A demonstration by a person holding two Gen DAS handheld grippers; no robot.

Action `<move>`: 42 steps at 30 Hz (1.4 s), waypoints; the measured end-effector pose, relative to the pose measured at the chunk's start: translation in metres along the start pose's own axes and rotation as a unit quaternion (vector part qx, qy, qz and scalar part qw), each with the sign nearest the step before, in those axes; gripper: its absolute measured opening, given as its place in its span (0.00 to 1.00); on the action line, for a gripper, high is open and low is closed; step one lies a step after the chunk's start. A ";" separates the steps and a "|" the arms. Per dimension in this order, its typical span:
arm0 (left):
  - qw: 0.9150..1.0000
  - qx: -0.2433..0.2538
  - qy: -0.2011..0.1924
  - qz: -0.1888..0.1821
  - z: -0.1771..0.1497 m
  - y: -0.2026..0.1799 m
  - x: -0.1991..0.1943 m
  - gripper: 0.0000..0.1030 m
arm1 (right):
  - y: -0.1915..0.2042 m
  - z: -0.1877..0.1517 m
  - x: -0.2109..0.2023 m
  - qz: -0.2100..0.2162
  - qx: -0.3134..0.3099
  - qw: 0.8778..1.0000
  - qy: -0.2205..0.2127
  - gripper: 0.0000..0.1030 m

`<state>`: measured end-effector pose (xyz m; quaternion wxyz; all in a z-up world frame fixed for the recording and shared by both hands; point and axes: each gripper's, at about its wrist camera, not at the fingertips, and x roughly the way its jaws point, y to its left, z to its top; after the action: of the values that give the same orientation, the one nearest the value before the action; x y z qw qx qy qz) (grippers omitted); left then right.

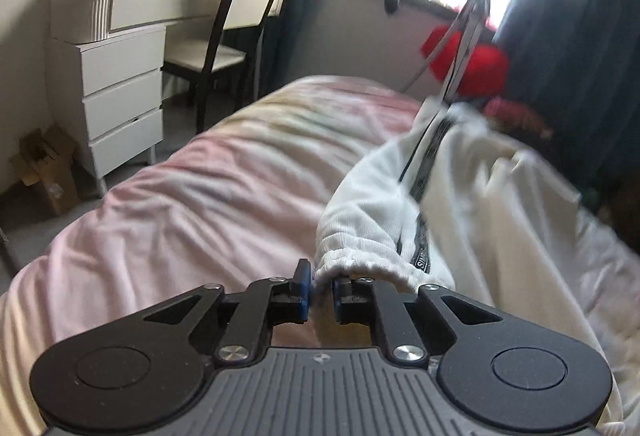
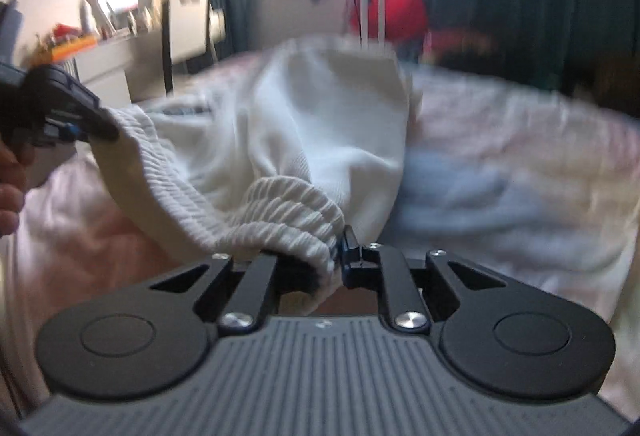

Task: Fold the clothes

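White sweatpants [image 1: 460,188] with an elastic waistband and a dark striped side band lie lifted over a pale pink bed [image 1: 200,176]. My left gripper [image 1: 321,290] is shut on one end of the waistband. My right gripper [image 2: 334,256] is shut on the other end of the ribbed waistband [image 2: 288,212]. The right wrist view shows the left gripper [image 2: 76,130] at far left, pinching the waistband, with the pants [image 2: 320,116] stretched between both grippers above the bed [image 2: 520,164]. The legs trail away toward the window.
A white dresser [image 1: 120,84] and a chair [image 1: 236,36] stand left of the bed. A red object [image 1: 476,64] on a metal stand sits by the window and dark curtains. A cardboard box [image 1: 44,168] is on the floor.
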<state>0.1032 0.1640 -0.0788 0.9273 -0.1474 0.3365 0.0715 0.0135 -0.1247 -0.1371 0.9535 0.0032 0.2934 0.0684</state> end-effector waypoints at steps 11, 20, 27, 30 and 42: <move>0.995 0.095 -0.008 0.030 -0.011 -0.020 -0.024 0.57 | -0.013 -0.006 -0.017 0.063 0.074 0.995 0.028 0.43; 0.990 0.130 -0.050 -0.003 -0.009 -0.023 -0.057 0.86 | -0.027 0.000 -0.029 0.166 0.152 0.974 -0.003 0.66; 0.994 0.078 -0.054 -0.051 0.007 -0.014 -0.039 0.98 | -0.072 -0.011 0.005 0.158 0.316 0.936 0.010 0.68; 0.998 0.045 -0.015 -0.049 0.013 -0.008 -0.004 0.97 | -0.080 -0.019 0.027 0.159 0.356 0.920 0.029 0.68; 0.996 0.079 0.028 -0.039 -0.013 -0.020 0.053 0.60 | -0.082 -0.031 0.055 0.195 0.390 0.899 0.046 0.62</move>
<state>0.1409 0.1426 -0.1181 0.9283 -0.0884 0.3611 0.0043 0.0522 -0.1993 -0.1973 0.8292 0.4285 0.3332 0.1335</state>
